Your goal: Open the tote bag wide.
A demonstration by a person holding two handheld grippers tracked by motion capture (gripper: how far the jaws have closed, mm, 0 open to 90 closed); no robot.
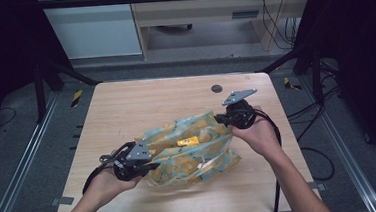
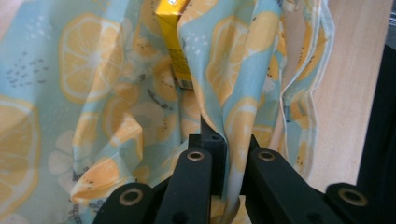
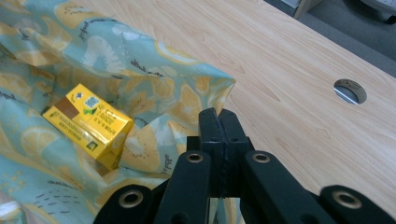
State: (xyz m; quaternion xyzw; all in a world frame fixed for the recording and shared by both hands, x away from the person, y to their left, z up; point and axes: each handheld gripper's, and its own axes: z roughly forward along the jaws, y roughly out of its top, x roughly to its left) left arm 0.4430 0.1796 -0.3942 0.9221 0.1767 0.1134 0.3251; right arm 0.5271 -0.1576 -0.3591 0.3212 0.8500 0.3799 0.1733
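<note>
Light wooden table with rounded corners, small dark round hole near the far edge. On the middle of it, toward the near side, a pale blue cloth bag printed with yellow lemon slices, crumpled and pulled open at the top. Inside the opening, a small yellow rectangular carton, lying on the fabric, seen from above between the two sides of the bag.

Left gripper at the bag's near-left edge, held in the left hand, jaws pointing toward the bag. In the left gripper view, jaws pressed together on a fold of the lemon-print cloth, the fabric hanging up and away from the pinch; yellow carton partly visible above, tucked between folds. Bare table at the right of that view.

Right gripper at the bag's far-right corner, held in the right hand, grey three-cornered plate on top. In the right gripper view, jaws fully together, a corner of the cloth caught between them low down; carton lying tilted in the bag's hollow just left of the jaws, table hole well apart at the right.

Both grippers well apart from each other, on opposite sides of the bag's mouth.
</note>
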